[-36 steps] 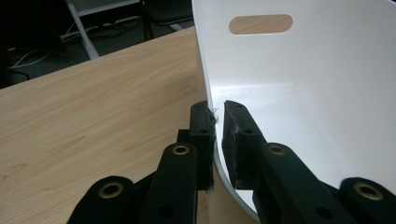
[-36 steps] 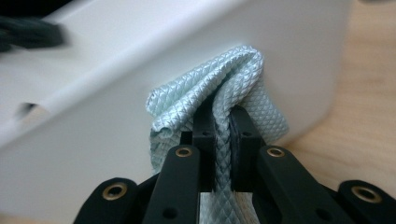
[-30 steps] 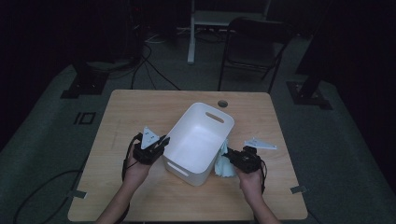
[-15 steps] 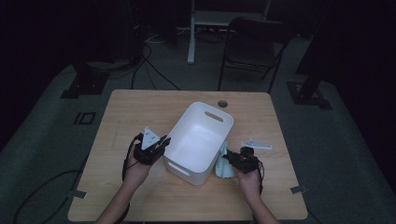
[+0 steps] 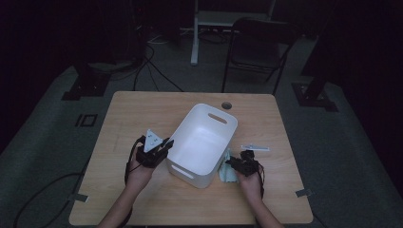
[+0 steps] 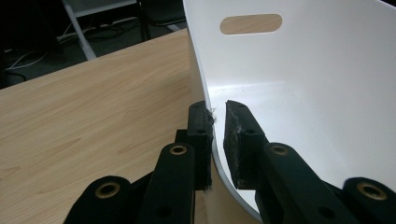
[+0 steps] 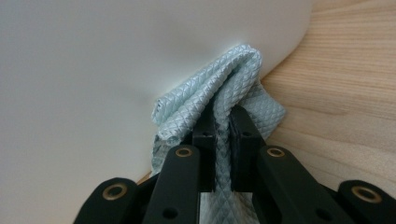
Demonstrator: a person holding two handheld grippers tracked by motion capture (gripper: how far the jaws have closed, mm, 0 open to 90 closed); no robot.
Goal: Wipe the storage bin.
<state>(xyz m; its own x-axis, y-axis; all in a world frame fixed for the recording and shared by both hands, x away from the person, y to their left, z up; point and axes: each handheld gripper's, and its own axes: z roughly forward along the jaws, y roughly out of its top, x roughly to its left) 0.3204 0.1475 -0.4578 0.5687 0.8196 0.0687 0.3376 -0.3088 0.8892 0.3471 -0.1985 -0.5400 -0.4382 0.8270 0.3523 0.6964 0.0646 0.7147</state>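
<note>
Left tongs [image 6: 217,128] clamp the near-left rim of the white bin [image 5: 205,137], one pad outside, one inside, holding it steady on the counter [image 5: 142,107]. Right tongs [image 7: 223,126] are clenched on a pale blue quilted cloth [image 7: 224,74]. Since a second ago the right hand has dropped, so the cloth now presses low against the bin's right outer wall. Looks like wiping the outside.

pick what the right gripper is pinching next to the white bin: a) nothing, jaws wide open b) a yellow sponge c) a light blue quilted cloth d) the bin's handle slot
c: in the right gripper view the right gripper has its jaws shut on a light blue quilted cloth, bunched against the outer wall of the white bin.
</note>
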